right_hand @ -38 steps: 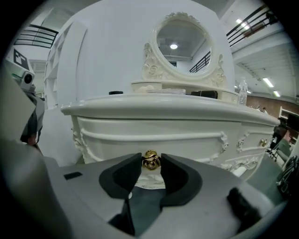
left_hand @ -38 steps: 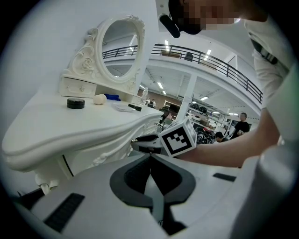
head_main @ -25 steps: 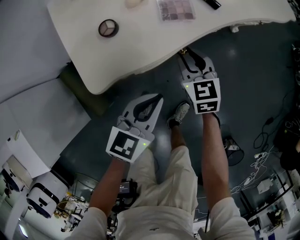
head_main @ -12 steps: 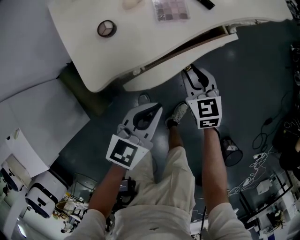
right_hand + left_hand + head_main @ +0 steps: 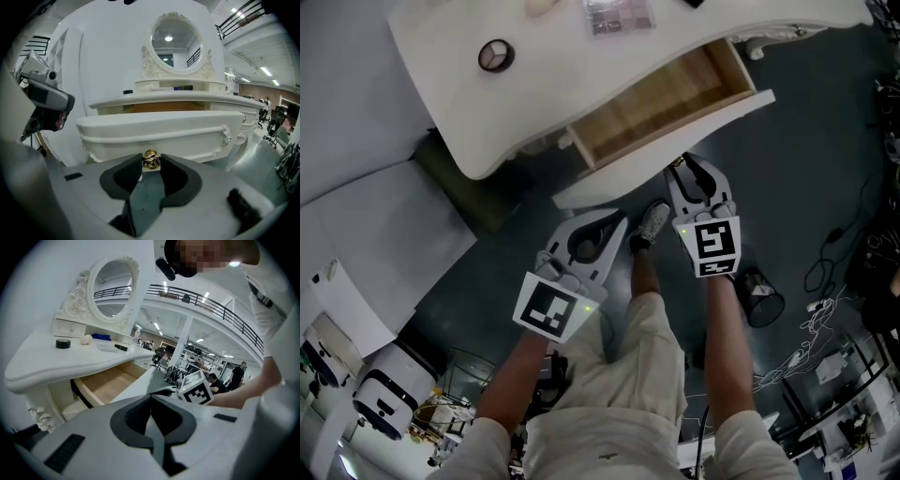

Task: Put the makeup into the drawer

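Makeup not yet in the open drawer

None of it has gone into the drawer. All of it lies on the table above and behind the drawer: a palette beyond its back edge, a round compact off past its left end, and a pale puff and a dark stick further back. The drawer stands pulled well out, its wooden floor bare.

The right gripper is at the middle of the drawer's front, its pads closed on the small gold knob and holding nothing else. The left gripper hangs below and to the left of the drawer's front, jaws fully together and empty.

The step in hand looks like the opening of the drawer, and that seems about done. Next, I judge, the right jaws must let go of the knob and draw clear of the front. Then one gripper must open, rise over the table edge and come down on a first piece, most likely the palette as it lies nearest the drawer. Being flat and thin, it may need a grip by its edges
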Action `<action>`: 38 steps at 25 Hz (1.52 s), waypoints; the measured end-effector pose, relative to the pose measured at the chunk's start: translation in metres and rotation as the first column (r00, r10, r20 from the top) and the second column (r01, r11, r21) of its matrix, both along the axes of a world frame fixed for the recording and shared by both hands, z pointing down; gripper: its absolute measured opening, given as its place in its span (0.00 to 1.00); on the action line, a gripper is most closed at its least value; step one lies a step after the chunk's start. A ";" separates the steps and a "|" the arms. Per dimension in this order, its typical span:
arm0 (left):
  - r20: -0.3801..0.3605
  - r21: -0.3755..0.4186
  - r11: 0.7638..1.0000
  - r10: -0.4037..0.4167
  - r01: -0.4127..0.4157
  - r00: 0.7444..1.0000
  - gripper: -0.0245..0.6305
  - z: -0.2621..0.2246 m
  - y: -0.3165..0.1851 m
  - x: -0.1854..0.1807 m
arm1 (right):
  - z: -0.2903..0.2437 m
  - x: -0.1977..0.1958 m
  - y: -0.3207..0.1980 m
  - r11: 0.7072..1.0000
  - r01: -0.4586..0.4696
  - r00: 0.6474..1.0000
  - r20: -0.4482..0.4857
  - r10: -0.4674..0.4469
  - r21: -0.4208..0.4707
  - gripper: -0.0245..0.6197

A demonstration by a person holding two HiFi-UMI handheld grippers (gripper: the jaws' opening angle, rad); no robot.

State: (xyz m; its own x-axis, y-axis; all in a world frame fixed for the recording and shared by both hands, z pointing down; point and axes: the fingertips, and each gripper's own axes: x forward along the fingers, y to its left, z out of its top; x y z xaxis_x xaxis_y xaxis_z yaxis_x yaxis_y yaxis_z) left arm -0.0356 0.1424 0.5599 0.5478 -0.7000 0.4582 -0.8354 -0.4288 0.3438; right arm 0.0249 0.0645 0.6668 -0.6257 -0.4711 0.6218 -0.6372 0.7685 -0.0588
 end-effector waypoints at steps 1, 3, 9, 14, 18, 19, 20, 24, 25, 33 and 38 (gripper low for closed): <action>-0.001 0.000 1.000 -0.001 0.001 1.000 0.05 -0.001 0.000 0.001 | 0.000 0.003 0.004 1.000 0.000 1.000 -0.001 0.000 -0.003 0.23; -0.002 0.001 1.000 0.000 0.000 1.000 0.05 -0.003 0.000 0.005 | 0.000 0.009 0.009 1.000 -0.002 1.000 -0.003 0.002 -0.009 0.23; 0.003 0.005 1.000 0.003 -0.003 1.000 0.05 -0.008 -0.004 0.014 | -0.001 0.026 0.023 1.000 0.001 1.000 -0.014 -0.001 -0.023 0.23; 0.010 0.005 1.000 0.009 -0.009 1.000 0.05 -0.012 -0.005 0.019 | -0.001 0.040 0.040 0.999 0.001 1.000 -0.020 -0.002 -0.041 0.23; 0.014 0.009 1.000 0.011 -0.011 1.000 0.05 -0.015 -0.008 0.023 | -0.001 0.050 0.050 0.998 0.000 1.000 -0.026 -0.001 -0.058 0.23; 0.015 0.009 1.000 0.011 -0.011 1.000 0.05 -0.016 -0.008 0.024 | -0.001 0.053 0.053 0.998 0.000 1.000 -0.027 -0.002 -0.062 0.23; 0.014 0.008 1.000 0.009 -0.009 1.000 0.05 -0.017 -0.008 0.025 | -0.001 0.056 0.056 0.998 0.000 1.000 -0.028 -0.002 -0.067 0.23; 0.022 0.014 1.000 0.015 -0.015 1.000 0.05 -0.018 -0.008 0.028 | 0.000 0.066 0.065 0.996 -0.005 1.000 -0.024 0.003 -0.090 0.23; 0.029 0.017 1.000 0.021 -0.021 0.999 0.05 -0.018 -0.008 0.030 | 0.001 0.067 0.065 0.995 -0.005 1.000 -0.022 0.003 -0.096 0.23; 0.017 0.004 1.000 0.021 -0.021 1.000 0.05 -0.026 0.000 0.043 | 0.003 0.068 0.067 0.989 -0.034 0.999 -0.007 0.033 -0.145 0.24; 0.018 0.002 1.000 0.021 -0.021 1.000 0.05 -0.035 0.004 0.045 | -0.011 0.073 0.069 0.991 -0.001 0.998 -0.057 -0.006 -0.134 0.26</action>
State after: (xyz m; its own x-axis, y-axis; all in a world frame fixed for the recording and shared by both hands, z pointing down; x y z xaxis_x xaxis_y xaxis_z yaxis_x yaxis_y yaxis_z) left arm 0.0093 0.1467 0.5253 0.5542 -0.6895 0.4664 -0.8322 -0.4473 0.3277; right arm 0.0978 0.1332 0.6559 -0.5883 -0.3798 0.7139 -0.6405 0.7577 -0.1248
